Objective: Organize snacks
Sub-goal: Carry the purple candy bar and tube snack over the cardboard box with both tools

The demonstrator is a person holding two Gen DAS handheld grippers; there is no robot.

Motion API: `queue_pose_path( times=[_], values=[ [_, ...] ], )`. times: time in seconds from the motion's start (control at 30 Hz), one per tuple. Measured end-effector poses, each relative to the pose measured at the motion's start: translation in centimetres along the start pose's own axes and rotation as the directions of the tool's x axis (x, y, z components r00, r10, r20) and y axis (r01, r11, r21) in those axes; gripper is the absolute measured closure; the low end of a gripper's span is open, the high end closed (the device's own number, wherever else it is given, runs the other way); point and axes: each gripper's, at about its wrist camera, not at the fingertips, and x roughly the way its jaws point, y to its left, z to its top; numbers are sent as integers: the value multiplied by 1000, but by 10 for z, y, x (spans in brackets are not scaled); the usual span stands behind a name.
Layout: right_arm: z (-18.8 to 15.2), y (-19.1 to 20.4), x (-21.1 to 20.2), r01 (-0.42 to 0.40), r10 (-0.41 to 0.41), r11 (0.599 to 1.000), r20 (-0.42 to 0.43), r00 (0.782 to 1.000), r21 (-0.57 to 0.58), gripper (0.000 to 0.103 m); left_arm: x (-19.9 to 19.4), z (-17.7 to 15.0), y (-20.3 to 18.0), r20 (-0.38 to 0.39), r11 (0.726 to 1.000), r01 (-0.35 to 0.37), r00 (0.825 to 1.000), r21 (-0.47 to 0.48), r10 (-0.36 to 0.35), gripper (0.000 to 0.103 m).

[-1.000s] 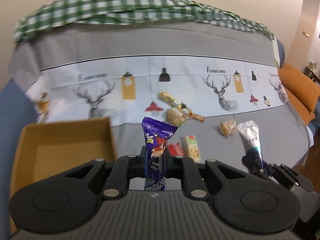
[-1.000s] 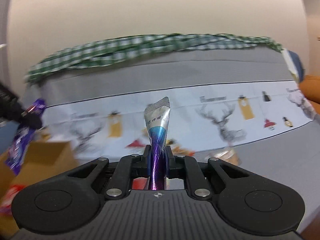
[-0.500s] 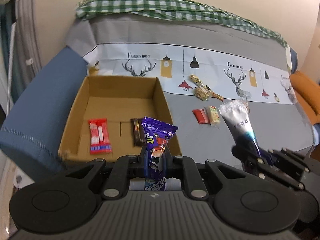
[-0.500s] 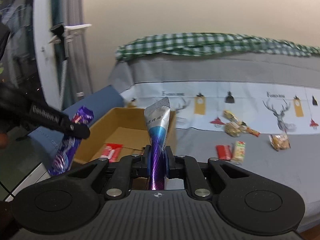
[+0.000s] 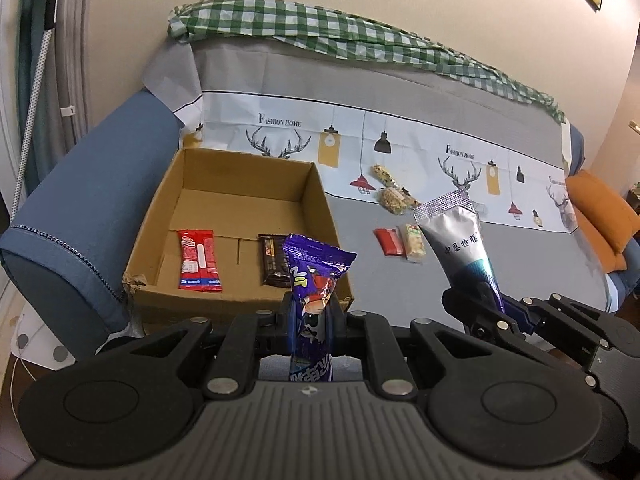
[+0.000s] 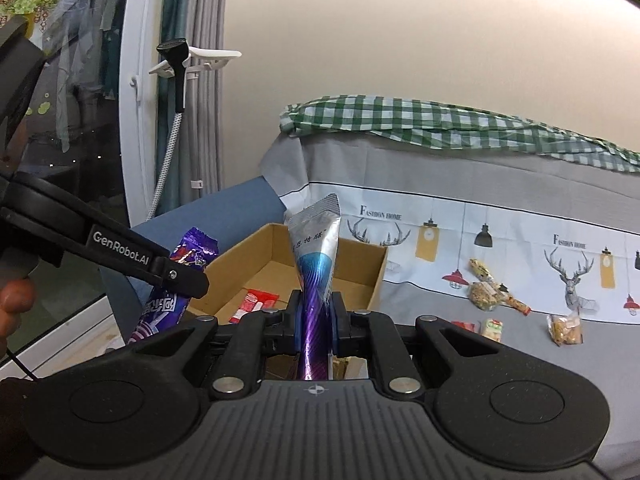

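My left gripper (image 5: 311,312) is shut on a purple snack packet (image 5: 312,276), held upright in front of the near wall of an open cardboard box (image 5: 236,300). The box holds a red packet (image 5: 198,260) and a dark brown bar (image 5: 274,264). My right gripper (image 6: 314,316) is shut on a silver and purple pouch (image 6: 314,256), to the right of the box; the pouch also shows in the left wrist view (image 5: 460,240). The left gripper and its purple packet (image 6: 176,280) show at the left of the right wrist view.
Loose snacks lie on the grey sofa cover: a red packet (image 5: 386,240), a green-labelled bar (image 5: 414,242), granola bars (image 5: 394,196) and a small biscuit bag (image 6: 564,328). A blue armrest (image 5: 80,208) flanks the box. An orange cushion (image 5: 600,216) lies at the right.
Both grippers have swung left with their packets still held. The box came into full view in front of them, and the loose snacks shifted to the right.
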Motion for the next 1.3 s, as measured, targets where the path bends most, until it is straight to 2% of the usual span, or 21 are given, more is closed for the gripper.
queue_pose_path(
  times=[0.43,0.87,1.3],
  values=[
    [0,7,16,-7,6,1000,-43,999,-24,90,10,6,21,-3,998,-17,1000,-55,16,88],
    [2,6,45,-8,4,999,-105,994,-38,90,30,21,44,-7,997,-37,999,-63,37,88],
    [16,5,101,-14,11,1000,-130,991,-26,90,67,65,71,10,995,-82,997,-48,83,88]
  ],
)
